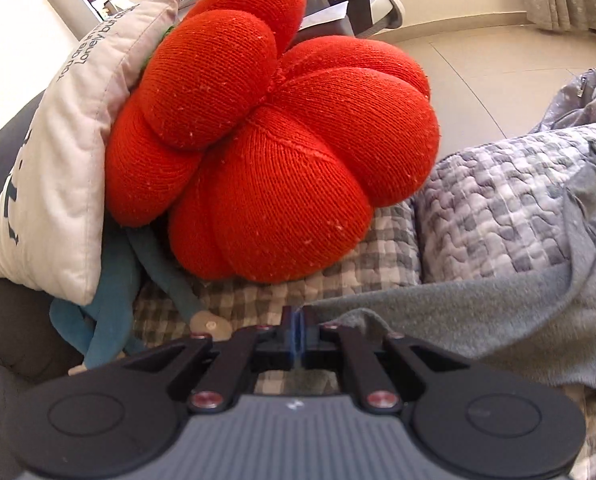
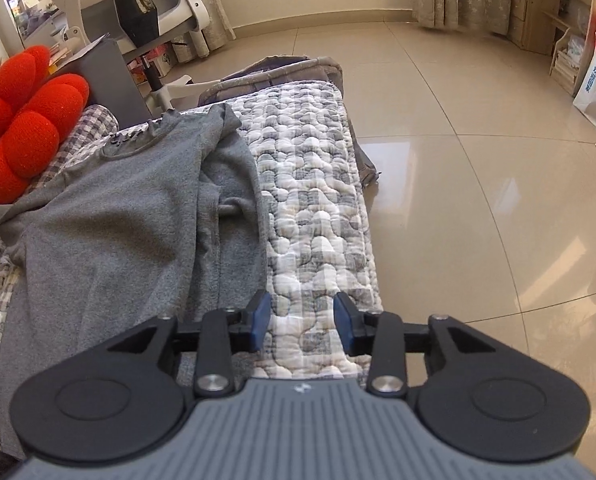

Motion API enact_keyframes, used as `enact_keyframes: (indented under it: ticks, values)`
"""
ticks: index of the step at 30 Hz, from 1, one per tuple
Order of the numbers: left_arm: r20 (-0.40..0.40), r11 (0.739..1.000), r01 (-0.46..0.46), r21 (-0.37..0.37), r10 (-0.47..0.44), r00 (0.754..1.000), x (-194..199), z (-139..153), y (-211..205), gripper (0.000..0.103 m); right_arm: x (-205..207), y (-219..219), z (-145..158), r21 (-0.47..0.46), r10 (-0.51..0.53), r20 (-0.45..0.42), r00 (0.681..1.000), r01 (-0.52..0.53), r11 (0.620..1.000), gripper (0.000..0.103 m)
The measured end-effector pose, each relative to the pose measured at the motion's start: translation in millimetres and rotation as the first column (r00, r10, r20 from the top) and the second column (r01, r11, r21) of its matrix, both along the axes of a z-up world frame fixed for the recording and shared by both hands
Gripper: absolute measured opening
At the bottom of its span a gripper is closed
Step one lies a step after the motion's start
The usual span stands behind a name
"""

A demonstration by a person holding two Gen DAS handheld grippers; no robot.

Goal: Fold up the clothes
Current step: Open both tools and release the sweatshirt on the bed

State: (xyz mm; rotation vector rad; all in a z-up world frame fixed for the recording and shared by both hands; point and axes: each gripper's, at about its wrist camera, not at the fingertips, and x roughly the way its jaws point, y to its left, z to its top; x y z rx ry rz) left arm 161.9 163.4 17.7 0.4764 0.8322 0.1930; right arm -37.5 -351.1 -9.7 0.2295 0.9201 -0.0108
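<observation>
A grey long-sleeved top (image 2: 118, 220) lies spread on a sofa seat, neckline at the far end and its right side folded inward. My right gripper (image 2: 303, 312) hovers open over the quilted blanket (image 2: 310, 180) just right of the top's near edge, with nothing between its blue pads (image 2: 260, 316). In the left wrist view my left gripper (image 1: 298, 320) is shut. The edge of the grey top (image 1: 478, 320) reaches right up to its tips from the right. Whether any cloth is pinched between the tips I cannot tell.
A red pumpkin-shaped cushion (image 1: 278, 140) and a white printed cushion (image 1: 58, 160) lean at the sofa's end, with a blue plush toy (image 1: 110, 320) beneath them. Tiled floor (image 2: 458, 120) lies right of the seat. An office chair (image 2: 158, 0) stands behind it.
</observation>
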Motion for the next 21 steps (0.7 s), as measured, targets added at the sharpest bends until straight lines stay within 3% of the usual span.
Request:
enact_keyframes:
  ticks: [4, 7, 11, 12, 15, 16, 18, 19, 21]
  values:
    - [0.079, 0.985, -0.074, 0.155, 0.063, 0.995, 20.8, -10.1, -0.8, 0.0, 8.0, 1.8, -7.1, 0.041, 0.002, -0.018, 1.0, -0.001, 0.999, 0.039]
    - [0.027, 0.993, -0.112, -0.035, 0.113, 0.993, 24.9, -10.2, 14.4, 0.0, 13.7, 4.9, -14.8, 0.065, 0.014, -0.03, 0.999, -0.012, 0.998, 0.039]
    - [-0.025, 0.986, -0.103, -0.134, 0.101, 0.995, 13.7, -17.5, 15.2, 0.004, 17.0, 15.2, -22.1, 0.019, 0.036, -0.018, 0.999, -0.036, 0.999, 0.038]
    - [-0.036, 0.984, -0.1, -0.149, 0.095, 0.995, 10.0, -19.4, 14.1, 0.004, 17.4, 18.2, -22.0, -0.007, 0.049, -0.011, 0.999, -0.049, 0.999, 0.034]
    - [-0.067, 0.971, -0.098, -0.217, 0.086, 0.994, 1.4, -21.1, 13.7, 0.006, 19.0, 23.4, -19.4, -0.086, 0.095, -0.01, 0.995, -0.095, 0.992, 0.0]
    - [-0.075, 0.966, -0.095, -0.239, 0.079, 0.994, -1.4, -20.9, 13.3, 0.008, 20.5, 22.4, -18.0, -0.105, 0.099, -0.015, 0.995, -0.1, 0.989, 0.0]
    - [-0.092, 0.955, -0.084, -0.285, 0.06, 0.994, -8.7, -20.8, 11.0, 0.013, 23.4, 20.2, -14.1, -0.222, 0.062, -0.011, 0.998, -0.063, 0.973, 0.0]
    - [-0.101, 0.948, -0.078, -0.309, 0.049, 0.994, -12.7, -20.8, 9.8, 0.019, 25.7, 18.8, -12.9, -0.333, 0.04, 0.002, 0.999, -0.037, 0.942, 0.0]
    - [-0.118, 0.929, -0.053, -0.366, 0.01, 0.993, -26.2, -19.9, 4.7, 0.024, 30.3, 8.2, -10.3, -0.426, 0.001, 0.009, 1.0, 0.002, 0.905, 0.0]
